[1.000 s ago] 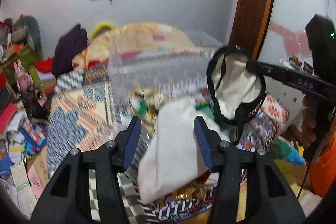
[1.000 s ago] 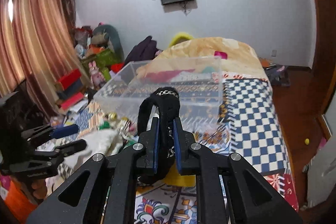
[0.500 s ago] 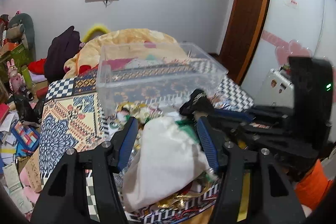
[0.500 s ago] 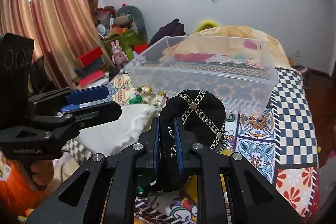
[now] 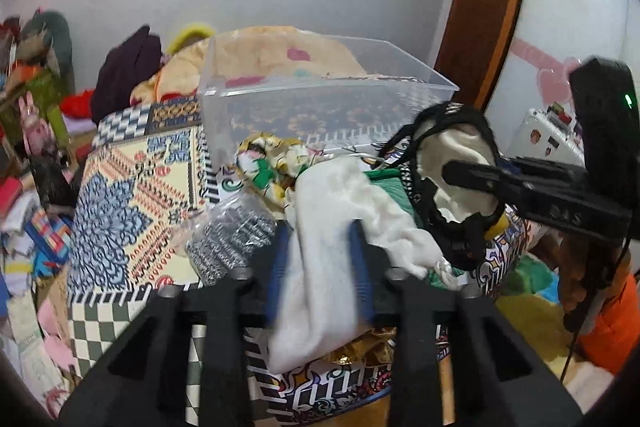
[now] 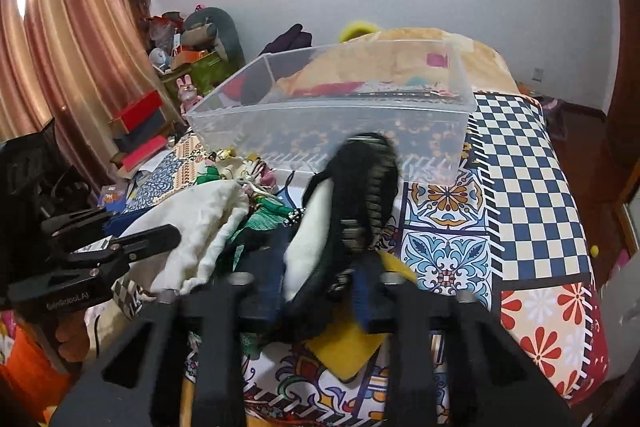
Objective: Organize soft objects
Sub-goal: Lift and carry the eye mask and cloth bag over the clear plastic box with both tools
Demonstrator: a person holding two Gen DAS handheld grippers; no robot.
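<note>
The left tongs (image 5: 320,259), having just been closing, are pinching the limp white cloth (image 5: 340,211) at mid-fold. The right tongs (image 6: 320,279), jaws easing apart, are gripping the floppy black cap (image 6: 352,203), which is sagging and likely light.

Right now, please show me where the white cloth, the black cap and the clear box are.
white cloth (image 5: 320,259): left wrist view, middle fold.
black cap (image 6: 376,183): right wrist view, studded top.
clear box (image 6: 328,131): right wrist view, front wall.

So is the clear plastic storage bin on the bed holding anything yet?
Empty. Through the clear plastic storage bin only the patterned bedspread shows; the soft items still lie in front of it.
</note>
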